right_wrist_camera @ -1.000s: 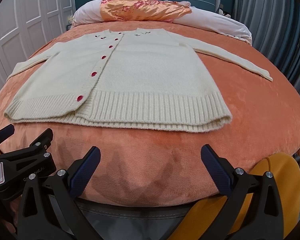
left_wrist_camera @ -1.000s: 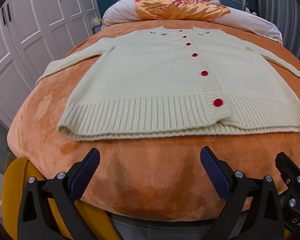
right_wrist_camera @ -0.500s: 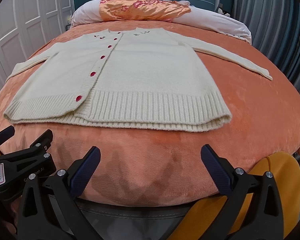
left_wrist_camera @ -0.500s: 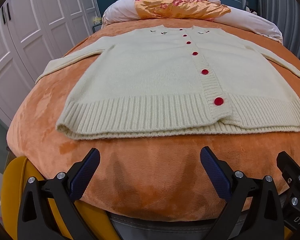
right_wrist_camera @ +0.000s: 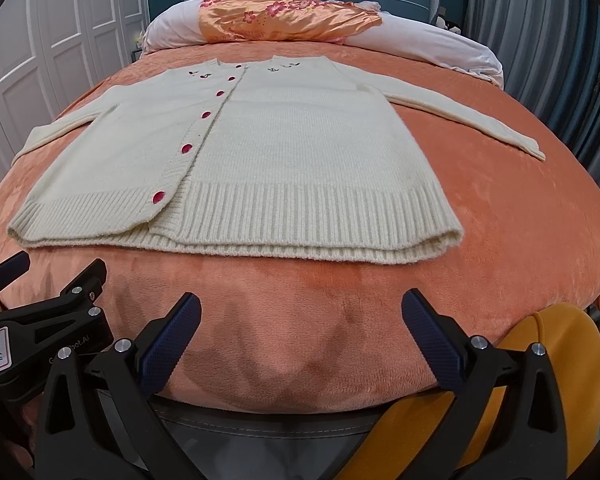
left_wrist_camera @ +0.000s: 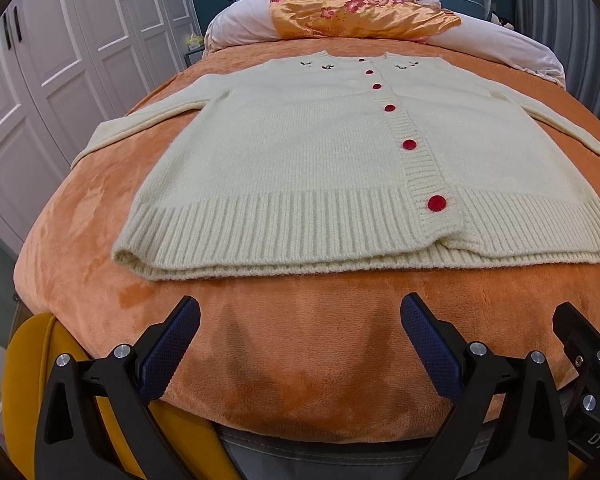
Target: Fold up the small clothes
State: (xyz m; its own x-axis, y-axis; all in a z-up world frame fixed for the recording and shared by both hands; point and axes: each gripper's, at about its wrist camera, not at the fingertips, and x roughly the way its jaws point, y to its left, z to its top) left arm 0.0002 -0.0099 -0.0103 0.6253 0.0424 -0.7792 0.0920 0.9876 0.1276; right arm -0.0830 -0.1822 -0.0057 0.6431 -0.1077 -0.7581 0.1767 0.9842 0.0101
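The left gripper (left_wrist_camera: 300, 322) has a black frame whose arms carry triangular cut-outs and round silver screws; its fingers (left_wrist_camera: 172, 344) bear dark blue pads with a fine grid texture. The right gripper (right_wrist_camera: 300, 320) is built alike. In the right wrist view the left gripper's body shows a white label, handwritten, probably "13.14", beside partly hidden pale lettering ending in "ot.AI".

The cardigan (left_wrist_camera: 300, 160) is cream knit wool-like cloth, soft and fuzzy, w/ ribbed hem and glossy red buttons (left_wrist_camera: 437, 203). The blanket (left_wrist_camera: 300, 340) is orange plush, matt, velvet-like. The pillow cover (right_wrist_camera: 284, 12) is shiny satin w/ flowers. Gripper fingers (left_wrist_camera: 172, 344) are matt black plastic, blue textured pads, metal screws.
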